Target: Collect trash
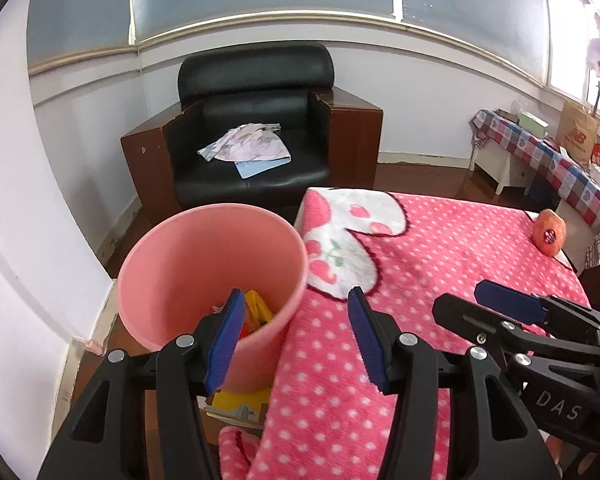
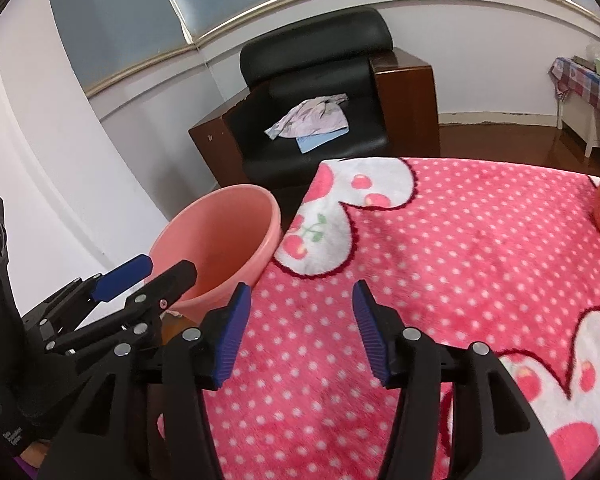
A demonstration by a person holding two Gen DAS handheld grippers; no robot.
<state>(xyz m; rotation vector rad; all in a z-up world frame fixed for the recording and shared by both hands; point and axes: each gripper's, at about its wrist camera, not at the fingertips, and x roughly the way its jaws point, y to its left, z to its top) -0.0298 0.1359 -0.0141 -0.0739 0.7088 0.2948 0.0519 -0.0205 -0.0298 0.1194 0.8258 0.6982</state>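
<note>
While both grippers' jaws stand apart and empty, a pink spotted blanket [image 2: 460, 248] fronts a black armchair [image 1: 252, 136].

We see a pink plastic bin [image 1: 172, 264] standing upright on the floor just beside the corner of the pink polka-dot blanket [image 1: 440, 248], its mouth open, with yellow and red wrappers [image 1: 258, 312] lying at its bottom.
</note>
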